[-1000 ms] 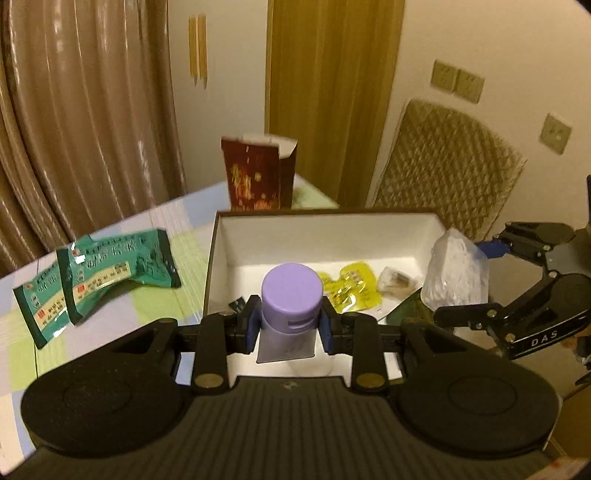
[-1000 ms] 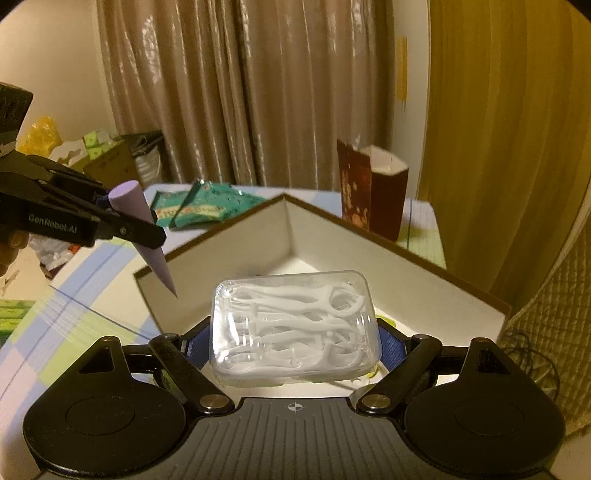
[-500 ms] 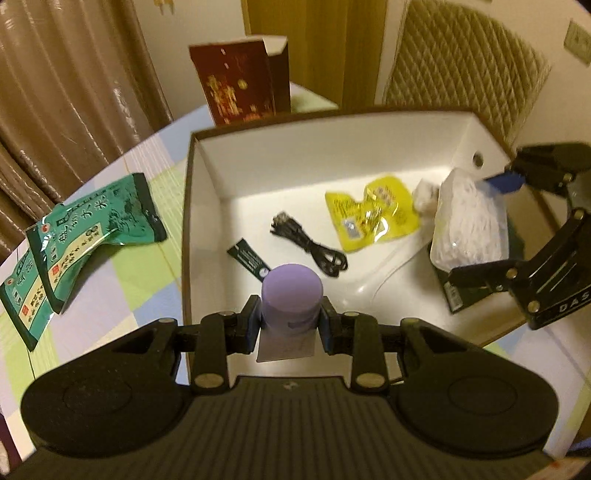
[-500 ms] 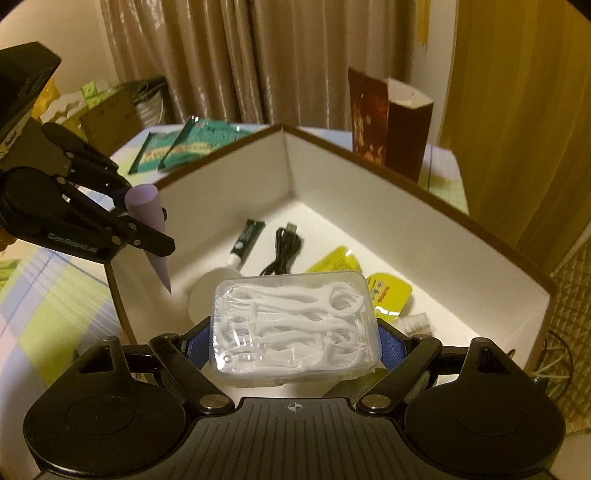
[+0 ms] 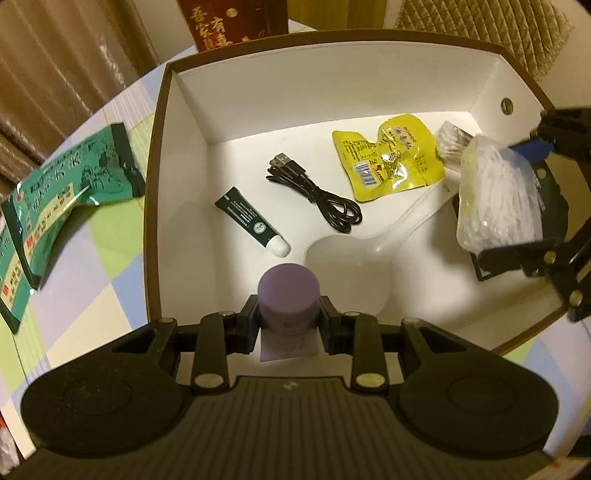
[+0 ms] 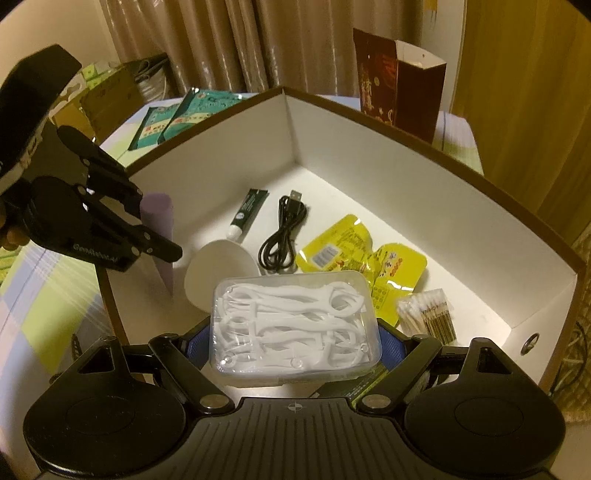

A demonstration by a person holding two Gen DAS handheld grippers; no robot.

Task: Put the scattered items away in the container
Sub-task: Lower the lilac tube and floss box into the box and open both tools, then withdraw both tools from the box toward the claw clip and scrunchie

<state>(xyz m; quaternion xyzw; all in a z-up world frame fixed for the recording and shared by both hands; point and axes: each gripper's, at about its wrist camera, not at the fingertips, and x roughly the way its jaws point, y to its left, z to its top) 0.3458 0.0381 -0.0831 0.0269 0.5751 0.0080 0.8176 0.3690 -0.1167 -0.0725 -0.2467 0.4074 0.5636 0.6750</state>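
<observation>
My left gripper [image 5: 289, 316] is shut on a purple tube [image 5: 289, 295], held cap-forward over the near edge of the white box [image 5: 332, 62]; the tube also shows in the right wrist view [image 6: 160, 225]. My right gripper [image 6: 293, 341] is shut on a clear case of white floss picks [image 6: 293, 328], held over the box's right side; the case also shows in the left wrist view [image 5: 495, 199]. Inside the box lie a dark green tube [image 5: 251, 221], a black USB cable [image 5: 314, 195], a yellow pouch [image 5: 388, 158], a white spoon [image 5: 351, 258] and cotton swabs [image 6: 424, 314].
Two green packets [image 5: 55, 184] lie on the checked tablecloth [image 5: 92, 295] left of the box. A dark red carton [image 6: 395, 81] stands behind the box. Curtains hang behind the table, and a padded chair back [image 5: 480, 29] is at the right.
Both grippers have moved forward and tilted down over the box, so its floor and contents fill more of each view. Each keeps hold of its item.
</observation>
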